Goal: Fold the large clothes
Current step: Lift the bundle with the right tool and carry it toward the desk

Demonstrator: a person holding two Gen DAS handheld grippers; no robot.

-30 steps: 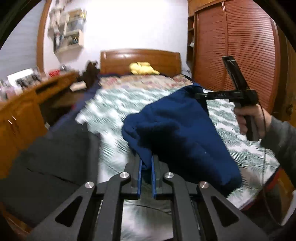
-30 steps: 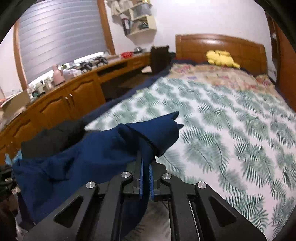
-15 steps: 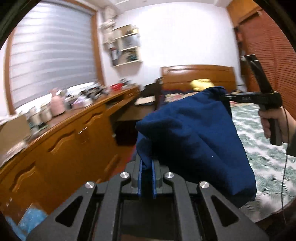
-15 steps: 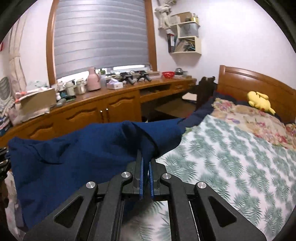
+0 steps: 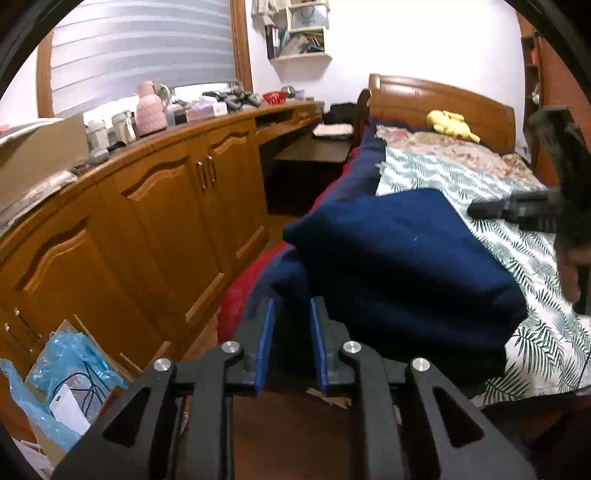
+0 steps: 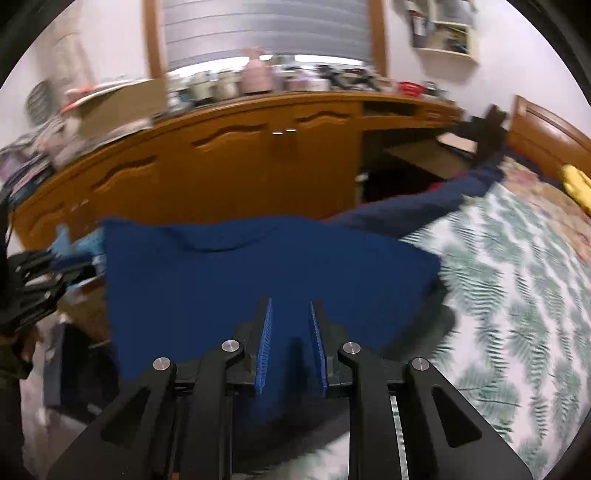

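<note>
- At bed's near corner: 1 dark-blue fleece garment [image 5: 402, 266], folded into a thick block, lying on the green-and-white leaf-print bedspread [image 5: 535, 332], part overhanging the bed edge toward the floor.
- Garment's long axis runs roughly across the bed's corner, from cabinet side to the far side; one pointed corner aims at the wooden cabinets [image 5: 177, 206].
- 2 grippers w/ blue pads. Left gripper [image 5: 291, 343]: jaws opening, gap between pads; garment edge sits just ahead, not pinched.
- Right gripper [image 6: 291, 343]: jaws opening too, blue cloth lies between/under the pads but pads aren't pressing it.
- Right-wrist view v. blurred; garment [image 6: 266, 273] spreads wide left-to-right in front of it.
- Also: 1 yellow plush toy [image 5: 452, 125] by the wooden headboard [image 5: 424, 96], 1 pink jug [image 5: 149, 109] on the countertop, 1 wall shelf [image 5: 299, 33].
</note>
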